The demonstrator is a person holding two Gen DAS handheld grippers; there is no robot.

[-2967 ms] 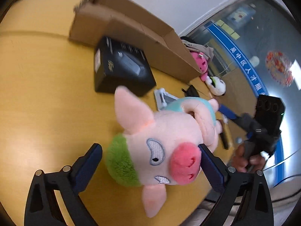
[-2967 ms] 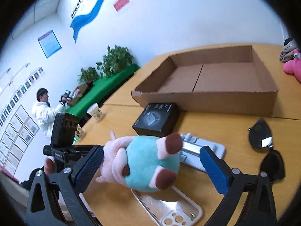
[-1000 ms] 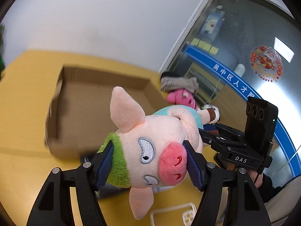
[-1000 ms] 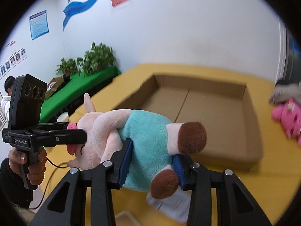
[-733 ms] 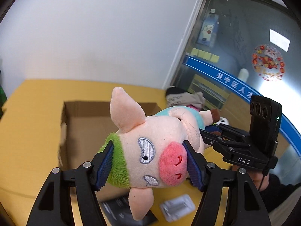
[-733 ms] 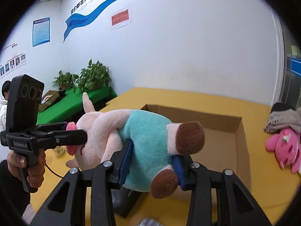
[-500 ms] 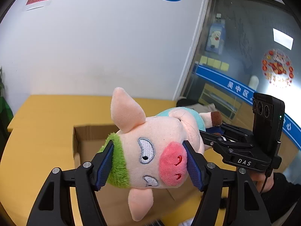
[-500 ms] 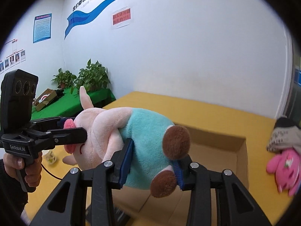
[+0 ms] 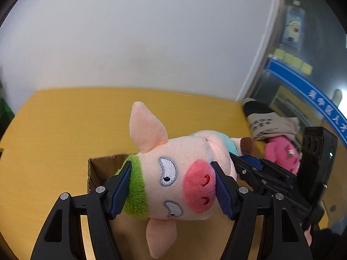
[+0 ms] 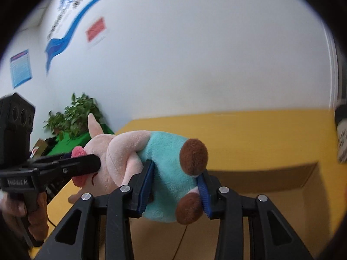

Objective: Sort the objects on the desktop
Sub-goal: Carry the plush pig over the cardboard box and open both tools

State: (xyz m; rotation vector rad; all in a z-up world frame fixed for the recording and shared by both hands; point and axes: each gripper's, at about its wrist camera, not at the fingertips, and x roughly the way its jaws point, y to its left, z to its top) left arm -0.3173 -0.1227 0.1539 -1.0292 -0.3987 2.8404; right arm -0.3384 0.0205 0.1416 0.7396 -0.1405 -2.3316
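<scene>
Carrying step: the left gripper [image 9: 172, 187] clamps the head and the right gripper [image 10: 173, 189] the teal body of the pink plush pig [image 9: 184, 173], held mid-frame above the open brown cardboard box [image 9: 97, 169]; next, lowering and release inside.

Your pig toy [image 9: 180, 179]: pink head, green collar, teal body, brown feet
Your gripper pads [image 9: 120, 189]: blue
Table [image 9: 65, 117]: yellow
Box [image 10: 271, 179]: brown cardboard
Toy at 3 o'clock [image 9: 280, 151]: hot pink
</scene>
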